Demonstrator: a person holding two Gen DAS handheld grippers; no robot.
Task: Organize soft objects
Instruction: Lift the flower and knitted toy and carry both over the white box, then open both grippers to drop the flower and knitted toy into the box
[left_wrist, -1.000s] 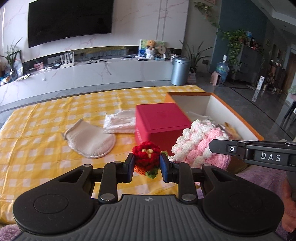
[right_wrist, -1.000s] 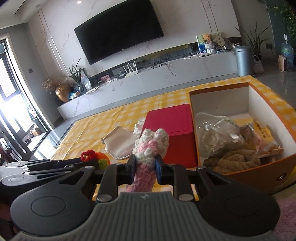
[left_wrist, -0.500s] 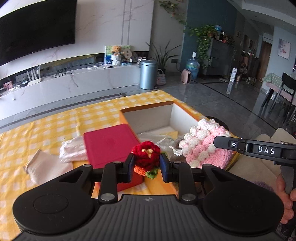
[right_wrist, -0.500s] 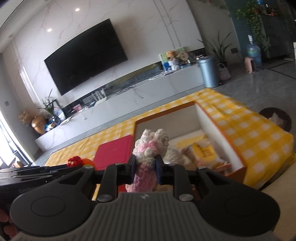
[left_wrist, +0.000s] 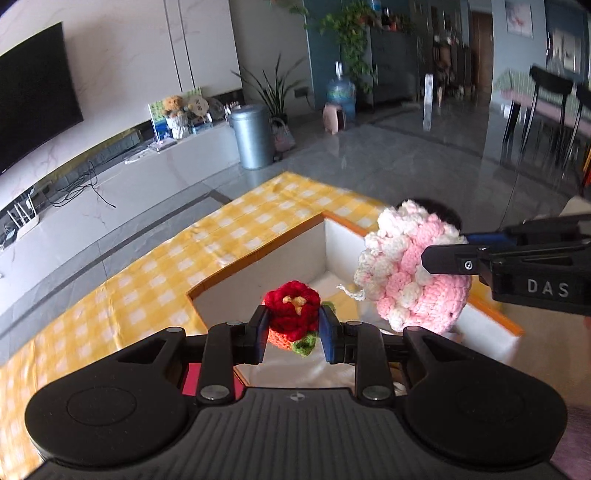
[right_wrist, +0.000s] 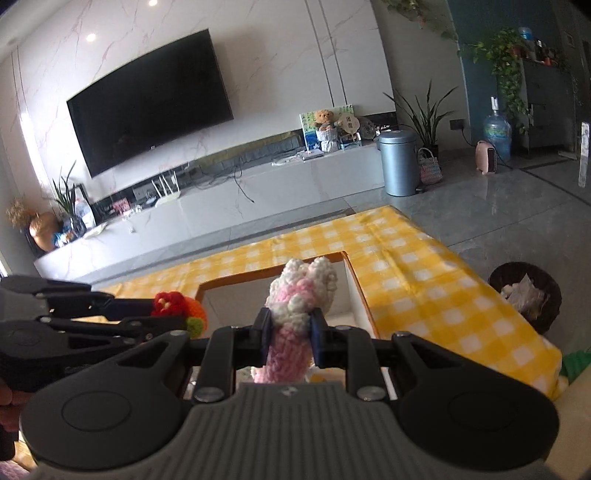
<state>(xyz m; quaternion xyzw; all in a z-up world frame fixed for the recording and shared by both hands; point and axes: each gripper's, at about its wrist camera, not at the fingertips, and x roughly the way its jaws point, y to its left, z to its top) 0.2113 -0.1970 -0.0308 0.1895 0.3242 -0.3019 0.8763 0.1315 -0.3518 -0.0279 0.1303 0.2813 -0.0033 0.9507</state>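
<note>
My left gripper (left_wrist: 294, 328) is shut on a red crocheted flower (left_wrist: 291, 314) with an orange base and a green leaf, held above the near left part of the orange-rimmed white box (left_wrist: 258, 269). My right gripper (right_wrist: 290, 334) is shut on a pink and white crocheted piece (right_wrist: 291, 325) and holds it over the same box (right_wrist: 354, 295). The pink piece (left_wrist: 410, 269) also shows in the left wrist view, to the right of the flower. The flower (right_wrist: 177, 304) shows at the left in the right wrist view. The box's contents are mostly hidden.
The box stands on a table with a yellow checked cloth (left_wrist: 155, 273). A corner of a red box (left_wrist: 192, 376) shows under the left gripper. A dark basket (right_wrist: 524, 295) stands on the floor past the table's right edge.
Both grippers have moved right and forward with their crocheted pieces, from beside the red box to over the orange-rimmed box. The red box and cloths have slid out of view.
</note>
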